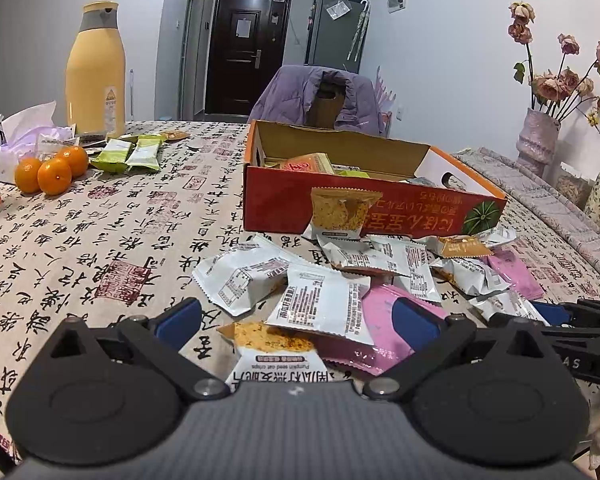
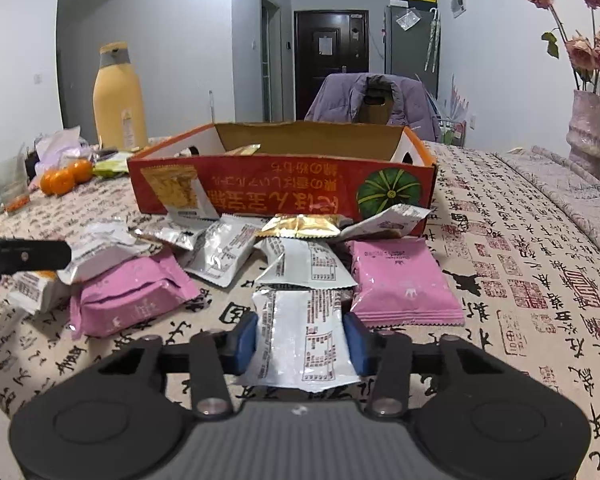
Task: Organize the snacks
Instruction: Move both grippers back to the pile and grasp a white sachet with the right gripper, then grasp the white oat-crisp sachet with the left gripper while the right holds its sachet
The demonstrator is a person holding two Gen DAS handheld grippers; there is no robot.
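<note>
Nearest me, my right gripper (image 2: 300,338) pinched a white snack packet (image 2: 300,340) between its blue pads, my left gripper (image 1: 296,320) hung spread over the packet pile (image 1: 340,280), and beyond stood the red box (image 1: 360,204) on the table (image 1: 100,240).

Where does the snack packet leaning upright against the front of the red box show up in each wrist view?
Left wrist view: the leaning packet is just right of centre, against the red box front wall, above the pile.
Right wrist view: the same packet is left of centre, at the box's left front end.
Shared landmark: the green pumpkin print on the box front.
</note>
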